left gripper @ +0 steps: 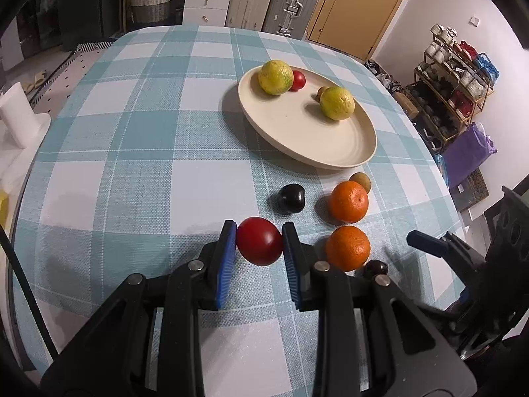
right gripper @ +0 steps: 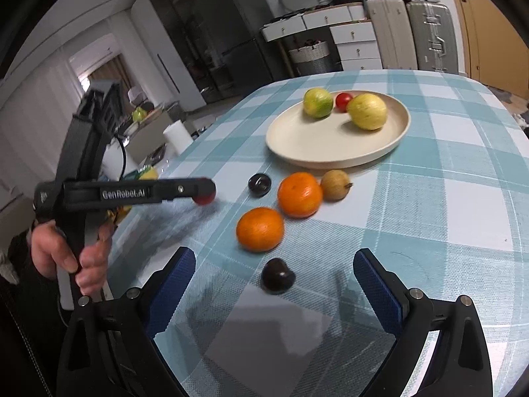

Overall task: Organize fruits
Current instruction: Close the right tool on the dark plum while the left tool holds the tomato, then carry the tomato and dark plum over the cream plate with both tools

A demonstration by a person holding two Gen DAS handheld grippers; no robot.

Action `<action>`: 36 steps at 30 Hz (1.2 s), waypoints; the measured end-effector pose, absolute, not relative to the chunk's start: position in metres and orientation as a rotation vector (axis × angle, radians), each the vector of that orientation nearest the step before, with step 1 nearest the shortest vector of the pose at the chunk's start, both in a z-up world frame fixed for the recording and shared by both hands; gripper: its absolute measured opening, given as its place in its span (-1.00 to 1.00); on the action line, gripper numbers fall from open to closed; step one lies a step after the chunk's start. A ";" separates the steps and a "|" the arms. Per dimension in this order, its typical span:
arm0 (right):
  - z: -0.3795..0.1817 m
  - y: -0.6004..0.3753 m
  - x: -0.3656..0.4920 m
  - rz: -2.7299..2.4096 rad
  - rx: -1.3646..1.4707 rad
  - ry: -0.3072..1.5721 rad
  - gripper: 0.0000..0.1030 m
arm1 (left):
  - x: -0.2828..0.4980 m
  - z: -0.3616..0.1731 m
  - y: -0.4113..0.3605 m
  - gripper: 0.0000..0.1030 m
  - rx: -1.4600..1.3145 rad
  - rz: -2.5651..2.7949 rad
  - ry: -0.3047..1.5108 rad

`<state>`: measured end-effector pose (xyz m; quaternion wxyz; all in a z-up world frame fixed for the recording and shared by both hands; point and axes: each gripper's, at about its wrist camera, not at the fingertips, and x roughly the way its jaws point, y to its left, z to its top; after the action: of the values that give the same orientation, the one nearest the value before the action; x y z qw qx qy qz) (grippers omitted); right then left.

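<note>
From the left wrist camera, the left gripper point(left gripper: 259, 246) pinches a red tomato point(left gripper: 259, 245) between its blue pads just above the checked tablecloth point(left gripper: 132, 152), while the cream plate point(left gripper: 330, 139) beyond carries two yellow-green citrus fruits point(left gripper: 275, 77) that half hide a second small tomato point(left gripper: 298, 80) and a brownish fruit, and a dark plum point(left gripper: 376, 268) is mostly hidden behind one finger. From the right wrist camera, the right gripper point(right gripper: 274, 279) stands spread wide around nothing, a dark plum point(right gripper: 277, 276) lying on the cloth between its fingers below two oranges point(right gripper: 260, 229). At the left a hand point(right gripper: 67, 258) grips the other tool, whose side-on finger covers most of the blurred red tomato point(right gripper: 204, 198).
</note>
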<state>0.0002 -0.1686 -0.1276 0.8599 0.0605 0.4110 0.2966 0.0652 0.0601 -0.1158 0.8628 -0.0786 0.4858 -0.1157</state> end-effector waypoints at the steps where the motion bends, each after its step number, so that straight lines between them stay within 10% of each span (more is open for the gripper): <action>1: -0.129 -0.167 -0.001 0.625 0.122 0.865 0.92 | 0.064 -0.115 0.061 -0.51 -0.167 -0.244 1.017; 13: -0.140 -0.152 -0.004 0.613 0.041 0.903 0.44 | 0.057 -0.116 0.068 -0.51 -0.183 -0.233 1.019; 20: -0.149 -0.148 -0.002 0.563 -0.012 0.931 -0.51 | 0.056 -0.119 0.072 -0.51 -0.192 -0.227 1.027; 36: -0.118 -0.173 0.000 0.532 0.108 0.814 -0.52 | 0.060 -0.105 0.077 -0.51 -0.217 -0.221 0.983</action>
<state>-0.0005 -0.1726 -0.1181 0.8828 0.0520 0.3909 0.2554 0.0596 0.0775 -0.1050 0.8702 -0.1039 0.4700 -0.1055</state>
